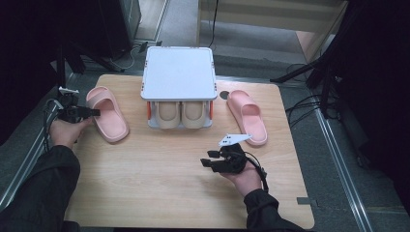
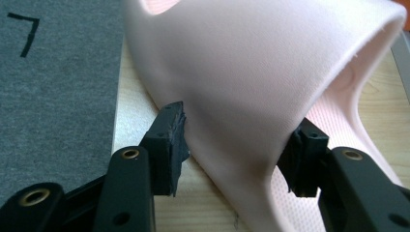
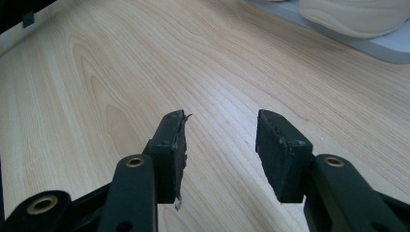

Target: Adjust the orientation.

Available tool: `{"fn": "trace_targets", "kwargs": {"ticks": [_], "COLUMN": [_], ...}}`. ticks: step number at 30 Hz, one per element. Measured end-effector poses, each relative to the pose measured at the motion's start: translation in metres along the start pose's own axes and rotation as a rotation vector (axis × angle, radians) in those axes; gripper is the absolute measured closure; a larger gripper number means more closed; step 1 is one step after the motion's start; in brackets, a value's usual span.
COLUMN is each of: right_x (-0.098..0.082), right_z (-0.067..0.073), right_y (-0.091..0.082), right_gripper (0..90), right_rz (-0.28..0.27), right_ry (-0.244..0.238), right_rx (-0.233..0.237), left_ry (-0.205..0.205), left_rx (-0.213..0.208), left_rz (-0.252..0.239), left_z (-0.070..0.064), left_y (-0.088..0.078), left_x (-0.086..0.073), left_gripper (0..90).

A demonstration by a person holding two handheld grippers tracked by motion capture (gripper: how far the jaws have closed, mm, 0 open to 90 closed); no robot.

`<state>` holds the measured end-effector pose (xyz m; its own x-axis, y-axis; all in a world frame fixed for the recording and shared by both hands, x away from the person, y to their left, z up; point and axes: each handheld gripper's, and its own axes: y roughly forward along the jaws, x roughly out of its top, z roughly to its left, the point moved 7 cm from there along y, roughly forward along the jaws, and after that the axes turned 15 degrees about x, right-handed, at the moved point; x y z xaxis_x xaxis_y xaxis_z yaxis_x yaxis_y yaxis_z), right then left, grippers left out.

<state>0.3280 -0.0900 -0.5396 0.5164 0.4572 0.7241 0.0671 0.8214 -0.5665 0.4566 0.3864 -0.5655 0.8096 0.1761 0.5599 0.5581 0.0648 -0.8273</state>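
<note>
Two pink slippers lie on the surface (image 1: 159,193): one pink slipper (image 1: 107,113) at the left of the frame, another pink slipper (image 1: 247,117) at the right. One white rack (image 1: 179,72) at upper centre holds two beige slippers (image 1: 181,115). Two hand-held grippers: one (image 1: 94,112) left, one (image 1: 207,161) lower centre.

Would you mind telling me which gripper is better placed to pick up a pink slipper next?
Probably the left. The left gripper already has its jaws around the strap of the left pink slipper, one pad on each side. The right gripper hovers open over bare table, apart from the right pink slipper.
</note>
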Motion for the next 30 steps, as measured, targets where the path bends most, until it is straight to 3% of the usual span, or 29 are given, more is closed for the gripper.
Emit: {"fn": "trace_targets", "kwargs": {"ticks": [7,10,15,22,30], "right_x": [-0.002,-0.003,-0.003,-0.003,0.000], "right_z": [-0.001,-0.001,-0.001,-0.002,-0.003], "right_y": [-0.004,-0.005,-0.004,-0.005,-0.005], "right_gripper": [54.6,54.5,54.5,54.5,54.5], "right_rz": [-0.008,-0.009,-0.015,-0.016,-0.032], "right_ry": [0.004,0.005,0.010,0.016,0.013], "right_rx": [-0.013,-0.014,-0.005,-0.006,-0.006], "left_ry": [0.030,0.067,0.088,0.090,0.098], "left_rx": [0.028,0.050,0.057,0.038,0.022], "left_rz": [-0.013,-0.019,0.003,0.018,0.007], "left_z": [0.000,0.001,0.006,0.007,0.006], "left_y": [-0.003,-0.004,-0.007,-0.012,-0.032], "left_x": [0.002,0.002,0.003,0.002,0.005], "left_gripper": [67.3,72.3,82.3,83.8,84.0]}}
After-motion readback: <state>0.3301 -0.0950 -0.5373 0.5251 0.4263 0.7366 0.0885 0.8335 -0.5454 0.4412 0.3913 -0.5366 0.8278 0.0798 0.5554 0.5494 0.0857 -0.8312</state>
